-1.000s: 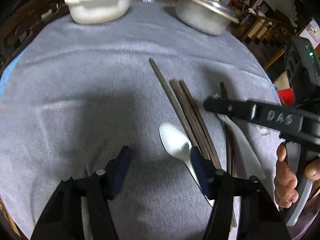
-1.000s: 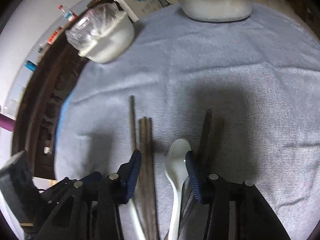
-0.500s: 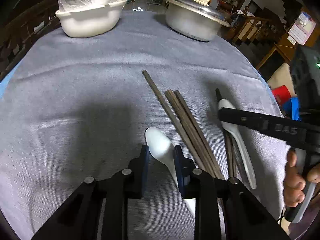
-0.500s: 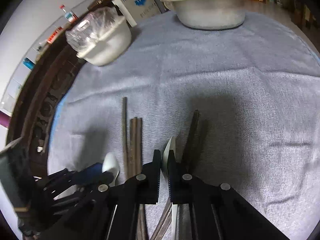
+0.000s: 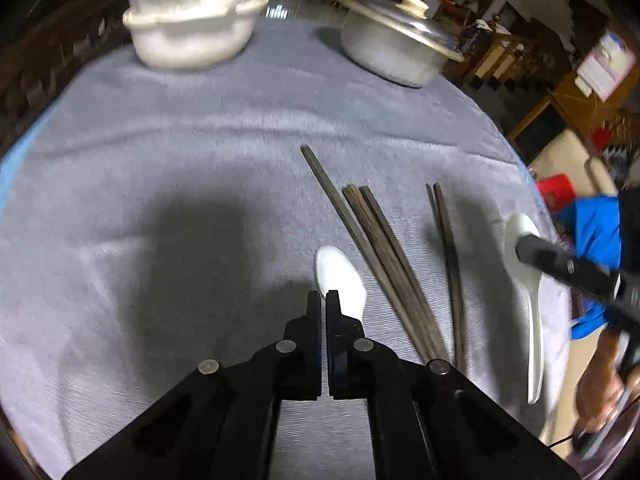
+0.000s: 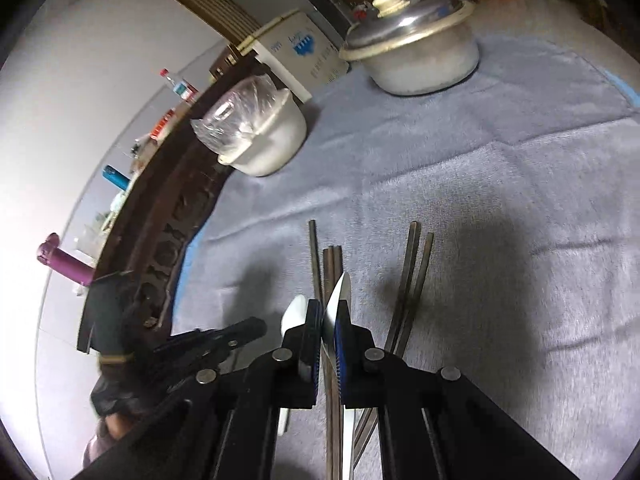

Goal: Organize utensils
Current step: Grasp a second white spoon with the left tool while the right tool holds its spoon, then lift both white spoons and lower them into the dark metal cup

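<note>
In the left wrist view, the left gripper (image 5: 323, 300) points toward twelve o'clock, its jaws drawn nearly together with only a thin slit between them and nothing caught there. A white spoon (image 5: 340, 278) lies on the grey cloth (image 5: 160, 168) just past the tips, at about one o'clock, its bowl partly hidden behind the right finger. Three dark chopsticks (image 5: 376, 256) lie side by side at two o'clock, slanting up toward eleven. A second pair of chopsticks (image 5: 448, 248) lies further to the three o'clock side. Beyond them, the right gripper (image 5: 520, 246) comes in from three o'clock and clamps a second white spoon (image 5: 530, 300) by its bowl, the handle trailing toward five o'clock. A white pot (image 5: 192, 36) covered in plastic sits at eleven o'clock; a metal pot (image 5: 392, 52) with a lid sits at one o'clock.

In the right wrist view, the right gripper (image 6: 329, 312) is clenched on the second white spoon (image 6: 339, 296), which stands on edge between the pads. The three chopsticks (image 6: 326, 272) run beneath it toward twelve o'clock, and the pair (image 6: 412, 272) lies at one o'clock. The left gripper (image 6: 256, 326) reaches in from nine o'clock, with the first spoon (image 6: 294, 314) beside its tips.
</note>
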`<action>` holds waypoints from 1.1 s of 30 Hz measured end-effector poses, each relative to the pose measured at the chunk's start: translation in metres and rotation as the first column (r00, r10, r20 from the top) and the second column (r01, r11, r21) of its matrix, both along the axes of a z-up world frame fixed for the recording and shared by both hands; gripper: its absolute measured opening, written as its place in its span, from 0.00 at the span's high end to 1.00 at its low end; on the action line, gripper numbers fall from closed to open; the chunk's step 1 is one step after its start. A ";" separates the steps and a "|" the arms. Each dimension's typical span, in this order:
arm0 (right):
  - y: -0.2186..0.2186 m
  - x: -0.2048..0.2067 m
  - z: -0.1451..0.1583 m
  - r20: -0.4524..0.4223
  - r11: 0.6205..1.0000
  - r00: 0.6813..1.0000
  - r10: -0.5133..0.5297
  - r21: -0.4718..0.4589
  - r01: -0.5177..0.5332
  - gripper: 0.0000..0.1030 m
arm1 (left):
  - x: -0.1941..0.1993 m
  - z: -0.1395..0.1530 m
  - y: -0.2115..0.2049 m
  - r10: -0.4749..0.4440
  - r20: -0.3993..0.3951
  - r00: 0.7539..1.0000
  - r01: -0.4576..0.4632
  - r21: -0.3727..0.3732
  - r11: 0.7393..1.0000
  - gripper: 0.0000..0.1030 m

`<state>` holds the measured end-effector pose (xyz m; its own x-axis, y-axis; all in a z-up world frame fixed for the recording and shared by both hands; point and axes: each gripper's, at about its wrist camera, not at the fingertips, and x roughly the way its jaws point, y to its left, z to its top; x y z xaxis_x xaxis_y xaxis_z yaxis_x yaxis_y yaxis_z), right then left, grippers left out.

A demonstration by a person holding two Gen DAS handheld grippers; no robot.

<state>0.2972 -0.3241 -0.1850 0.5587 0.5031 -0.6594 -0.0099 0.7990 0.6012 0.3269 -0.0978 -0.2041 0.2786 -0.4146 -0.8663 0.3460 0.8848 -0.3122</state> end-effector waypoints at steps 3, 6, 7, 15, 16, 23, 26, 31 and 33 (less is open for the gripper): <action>-0.003 -0.009 -0.001 0.003 1.000 1.000 -0.002 0.020 0.002 0.93 | 0.003 -0.002 -0.006 0.019 -0.013 1.000 -0.019 -0.006 1.000 0.72; -0.006 -0.014 -0.005 -0.001 1.000 1.000 -0.002 0.023 0.002 0.93 | 0.004 0.000 -0.013 0.007 0.003 1.000 -0.007 -0.001 1.000 0.59; -0.008 -0.016 -0.006 -0.001 1.000 1.000 -0.001 0.026 0.001 0.93 | 0.004 -0.001 -0.017 0.002 0.008 1.000 -0.002 0.018 1.000 0.57; -0.014 -0.025 -0.007 0.003 1.000 1.000 0.009 0.029 -0.009 0.93 | 0.016 -0.009 -0.025 -0.012 0.016 1.000 0.010 0.084 0.996 0.72; -0.014 -0.027 -0.006 0.006 0.999 1.000 0.010 0.030 -0.010 0.93 | 0.016 -0.009 -0.024 -0.019 0.018 1.000 0.018 0.081 0.997 0.72; -0.006 -0.044 0.019 0.082 0.999 0.996 0.024 0.034 -0.027 0.93 | 0.002 0.001 -0.011 -0.014 0.059 0.998 0.011 0.049 0.999 0.72; 0.001 -0.056 0.033 0.139 0.998 0.990 0.030 0.044 -0.037 0.93 | -0.012 0.022 0.000 0.004 0.124 0.992 -0.008 0.030 1.000 0.72; 0.012 -0.081 0.058 0.254 0.998 0.967 0.014 0.064 -0.031 0.93 | -0.041 0.068 0.016 0.056 0.242 0.969 -0.052 -0.025 0.998 0.72; 0.016 -0.094 0.065 0.291 0.997 0.957 -0.007 0.081 -0.017 0.93 | -0.057 0.089 0.021 0.073 0.289 0.954 -0.060 -0.053 0.997 0.72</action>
<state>0.2034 -0.3081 -0.1196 0.7176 0.5518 -0.4250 -0.1982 0.7467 0.6349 0.2697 -0.0766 -0.1149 0.5440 -0.4220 -0.7252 0.3683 0.8967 -0.2455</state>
